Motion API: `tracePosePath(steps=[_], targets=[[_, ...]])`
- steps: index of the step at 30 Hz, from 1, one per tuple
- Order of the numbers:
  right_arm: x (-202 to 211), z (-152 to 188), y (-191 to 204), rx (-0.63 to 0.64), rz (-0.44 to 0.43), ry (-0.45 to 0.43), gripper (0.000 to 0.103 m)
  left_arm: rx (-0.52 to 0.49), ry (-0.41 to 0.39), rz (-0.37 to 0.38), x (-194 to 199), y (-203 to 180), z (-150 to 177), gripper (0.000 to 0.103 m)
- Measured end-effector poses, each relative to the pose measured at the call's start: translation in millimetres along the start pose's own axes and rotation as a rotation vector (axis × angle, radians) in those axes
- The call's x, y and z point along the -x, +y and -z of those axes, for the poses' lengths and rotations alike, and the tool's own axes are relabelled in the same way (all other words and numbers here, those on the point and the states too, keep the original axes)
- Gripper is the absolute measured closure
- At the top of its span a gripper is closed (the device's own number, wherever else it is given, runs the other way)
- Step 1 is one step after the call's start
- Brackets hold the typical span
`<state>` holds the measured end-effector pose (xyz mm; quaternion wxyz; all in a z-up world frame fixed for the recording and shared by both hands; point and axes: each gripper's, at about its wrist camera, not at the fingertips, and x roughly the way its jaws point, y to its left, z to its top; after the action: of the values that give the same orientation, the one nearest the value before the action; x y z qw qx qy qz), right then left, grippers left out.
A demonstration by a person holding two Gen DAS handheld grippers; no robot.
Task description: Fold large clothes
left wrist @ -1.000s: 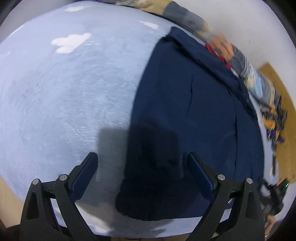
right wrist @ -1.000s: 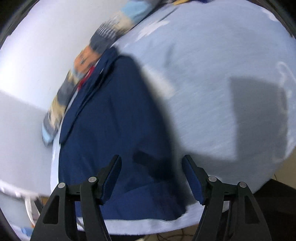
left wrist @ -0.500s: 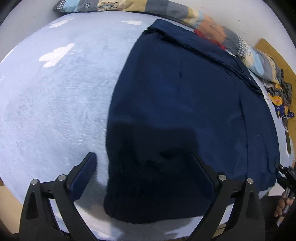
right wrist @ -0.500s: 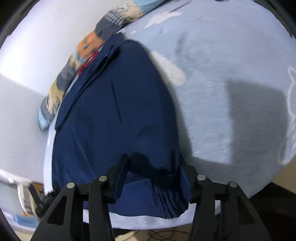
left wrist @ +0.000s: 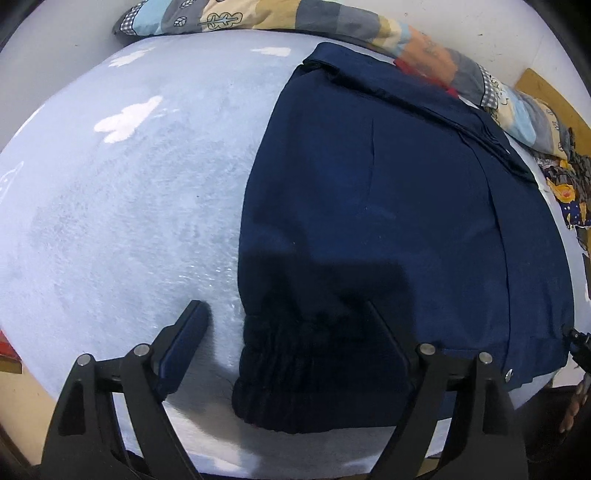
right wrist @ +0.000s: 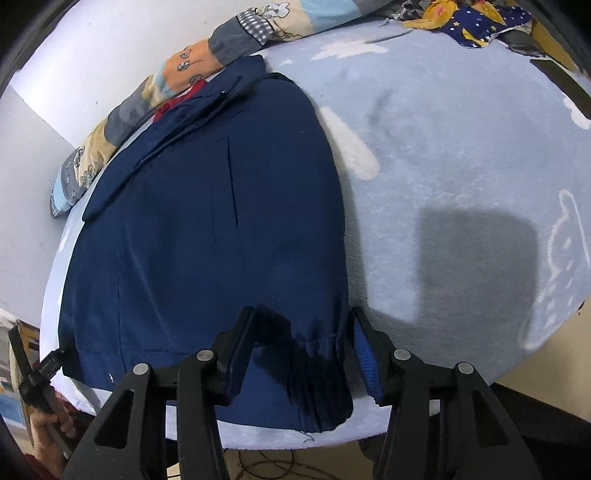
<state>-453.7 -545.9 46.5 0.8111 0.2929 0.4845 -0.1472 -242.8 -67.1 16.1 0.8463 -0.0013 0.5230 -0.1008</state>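
Navy jacket [left wrist: 388,206] lies spread flat on the pale blue blanket [left wrist: 129,206], its collar at the far edge beside a patchwork quilt [left wrist: 280,16] and its gathered hem at the near edge. The left gripper [left wrist: 284,332] is held low over the hem's left corner, jaws spread wide, one finger over bare blanket, the other over cloth. The right gripper [right wrist: 301,347] is at the hem's right corner, jaws partly apart with the elastic cuff between them, not yet pinched.
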Motion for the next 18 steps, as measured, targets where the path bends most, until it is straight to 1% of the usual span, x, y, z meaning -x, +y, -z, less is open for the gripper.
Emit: tracePosePath(steps=[2,3,4,5,6,7,8,10,11,14,17,18], targets=[[-4.8,2.7,4.1,0.001,-0.021,0.026,0.049,-0.007,-0.003,0.0,0.7,-2.1,1.4,0.017],[-9.3,4.1,6.2,0.005,-0.06,0.055,0.048,-0.014,-0.008,0.003,2.3,-4.3,2.3,0.024],[-10.6,7.5,9.0,0.024,-0.089,0.076,0.056,-0.029,-0.016,0.009,4.2,-8.5,3.3,0.037],[-10.2,10.1,17.3,0.072,-0.092,0.077,0.066,-0.068,-0.028,-0.005,6.1,-16.3,4.2,0.041],[-9.5,11.7,26.6,0.128,-0.067,0.064,0.081,-0.092,-0.039,-0.03,7.6,-21.0,5.6,0.041],[-11.3,10.5,30.8,0.144,-0.057,0.058,0.082,-0.115,-0.052,-0.059,7.1,-26.3,7.2,0.041],[-12.6,9.6,30.1,0.136,-0.058,0.06,0.083,-0.112,-0.057,-0.066,6.5,-26.8,8.1,0.041],[-14.0,9.6,27.1,0.12,-0.063,0.056,0.083,-0.095,-0.063,-0.062,5.6,-25.1,7.8,0.041],[-14.3,11.4,29.2,0.138,-0.054,0.048,0.083,-0.097,-0.063,-0.062,5.0,-24.9,7.2,0.041],[-12.8,17.4,32.0,0.156,-0.039,0.013,0.079,-0.102,-0.072,-0.067,4.6,-25.9,7.9,0.041],[-12.9,18.0,25.8,0.106,-0.075,-0.003,0.08,-0.092,-0.077,-0.059,5.4,-24.9,9.1,0.041],[-12.7,16.5,20.7,0.07,-0.096,-0.002,0.079,-0.084,-0.08,-0.053,5.5,-23.5,9.5,0.041]])
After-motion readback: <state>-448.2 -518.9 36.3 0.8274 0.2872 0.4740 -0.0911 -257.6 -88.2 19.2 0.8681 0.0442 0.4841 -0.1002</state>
